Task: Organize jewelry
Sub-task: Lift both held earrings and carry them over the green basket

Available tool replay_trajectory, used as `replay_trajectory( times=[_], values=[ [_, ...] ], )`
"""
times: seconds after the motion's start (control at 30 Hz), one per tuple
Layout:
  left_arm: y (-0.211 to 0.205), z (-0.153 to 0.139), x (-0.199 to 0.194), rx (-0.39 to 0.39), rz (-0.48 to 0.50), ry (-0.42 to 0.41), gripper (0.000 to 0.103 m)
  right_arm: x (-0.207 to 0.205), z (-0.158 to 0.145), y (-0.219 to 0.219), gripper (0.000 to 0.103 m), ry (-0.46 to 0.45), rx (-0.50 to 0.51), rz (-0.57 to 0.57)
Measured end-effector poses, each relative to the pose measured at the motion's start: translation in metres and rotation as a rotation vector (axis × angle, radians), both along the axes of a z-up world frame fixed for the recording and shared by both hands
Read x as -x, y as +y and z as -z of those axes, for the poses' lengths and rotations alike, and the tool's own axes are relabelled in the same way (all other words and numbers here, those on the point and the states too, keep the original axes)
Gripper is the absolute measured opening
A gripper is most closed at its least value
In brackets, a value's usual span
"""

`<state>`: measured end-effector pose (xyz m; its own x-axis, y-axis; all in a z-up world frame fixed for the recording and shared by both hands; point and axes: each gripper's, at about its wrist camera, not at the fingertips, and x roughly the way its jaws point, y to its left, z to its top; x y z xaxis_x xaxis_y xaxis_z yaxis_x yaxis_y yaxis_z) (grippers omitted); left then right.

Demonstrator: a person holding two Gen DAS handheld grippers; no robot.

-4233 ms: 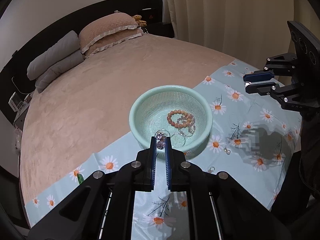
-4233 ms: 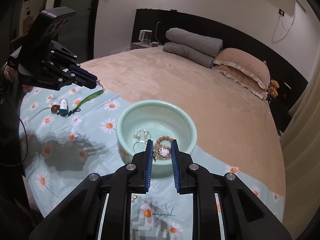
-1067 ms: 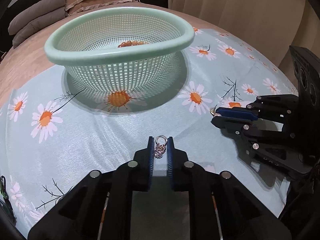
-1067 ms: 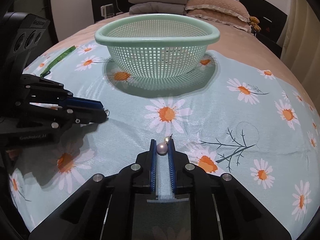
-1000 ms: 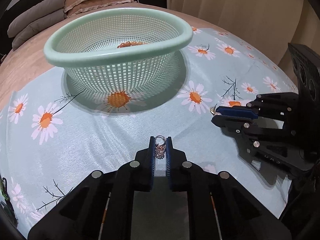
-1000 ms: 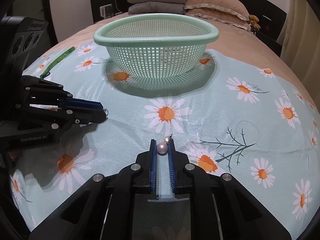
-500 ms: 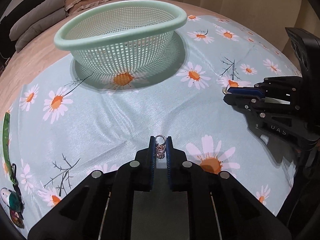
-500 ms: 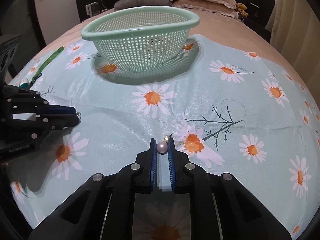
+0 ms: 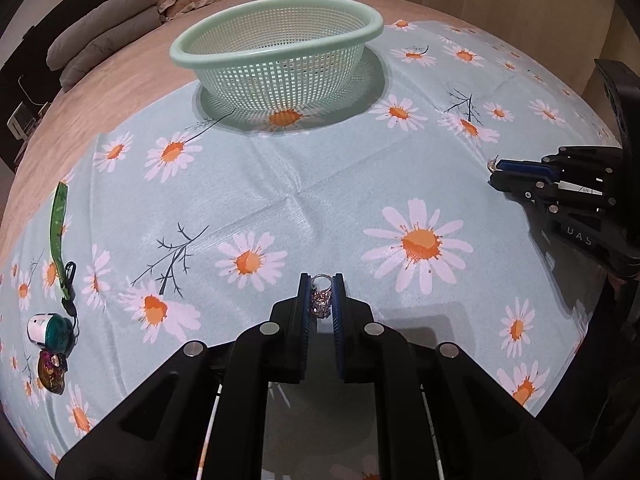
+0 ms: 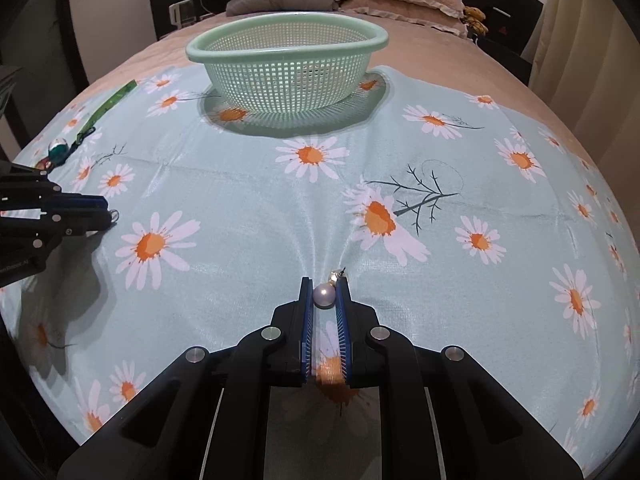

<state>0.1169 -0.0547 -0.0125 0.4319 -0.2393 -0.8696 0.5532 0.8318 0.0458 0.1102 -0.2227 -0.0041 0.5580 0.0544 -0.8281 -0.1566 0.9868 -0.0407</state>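
Daisy-printed cloth over the bed is what I'm working low above, with both tools close to it. Nearest in my left view, the left gripper is clamped on a small sparkly ring, its metal loop poking out past the tips. In my right view the right gripper is closed on a pearl earring, the bead squeezed between the blue pads and its little metal fitting sticking out ahead, just above a pinch of puckered cloth.

My read is that both pieces are gripped and the step now is carrying them to the green basket, which sits well apart at the far side of the cloth. To do that well I'd lift straight up first, so the fitting doesn't snag the fabric, hold the squeeze steady because the pearl is round and likely to squirt out, and bring one tool at a time over the rim before letting go low inside. Off to the left lies a green lanyard with small charms, which I'd leave alone for now
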Motion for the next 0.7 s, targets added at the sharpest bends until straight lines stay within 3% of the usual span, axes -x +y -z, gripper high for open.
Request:
replay_trajectory(
  times=[0.33,0.7],
  values=[
    [0.022,-0.035,0.018,0.03,-0.036,-0.061,0.011,0.028,-0.014,-0.013,0.011,0.032,-0.03,0.001],
    [0.04,-0.096,-0.009,0.013,-0.081,-0.183,0.011,0.011,-0.111,-0.027,0.011,-0.15,0.034,-0.043]
  ],
)
